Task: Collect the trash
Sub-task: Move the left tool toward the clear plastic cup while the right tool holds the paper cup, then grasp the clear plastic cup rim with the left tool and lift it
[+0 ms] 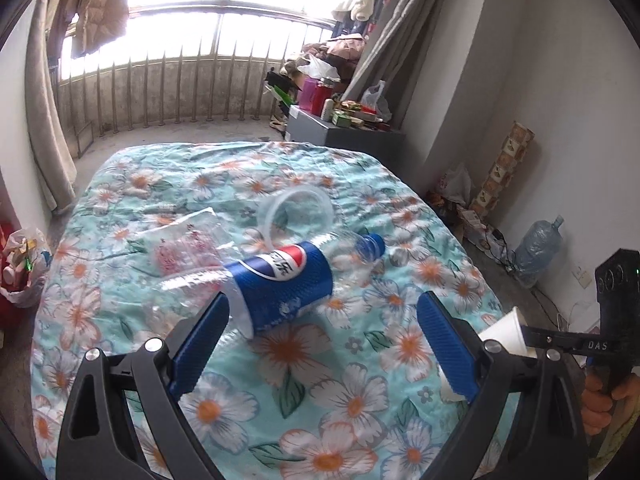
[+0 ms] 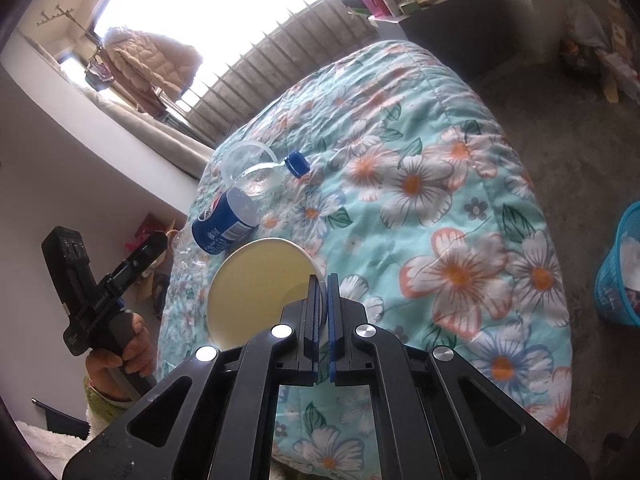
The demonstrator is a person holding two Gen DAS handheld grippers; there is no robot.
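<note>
A clear plastic bottle (image 1: pixel 280 276) with a blue label and blue cap lies on the flowered quilt (image 1: pixel 360 380); it also shows in the right wrist view as the bottle (image 2: pixel 236 208). My left gripper (image 1: pixel 324 312) stands open just short of the bottle, its left pad beside the label. A clear plastic cup (image 1: pixel 298 212) and a clear wrapper (image 1: pixel 184 248) lie behind the bottle. My right gripper (image 2: pixel 324 284) is shut on the rim of a white paper cup (image 2: pixel 256 288), whose open mouth faces the camera. That cup (image 1: pixel 506 332) shows at the right in the left wrist view.
A blue mesh bin (image 2: pixel 622 272) holding white paper stands on the floor right of the bed. A full trash bag (image 1: pixel 22 268) sits on the floor at the left. A grey cabinet (image 1: pixel 320 128) with clutter stands beyond the bed, a water jug (image 1: pixel 538 248) by the right wall.
</note>
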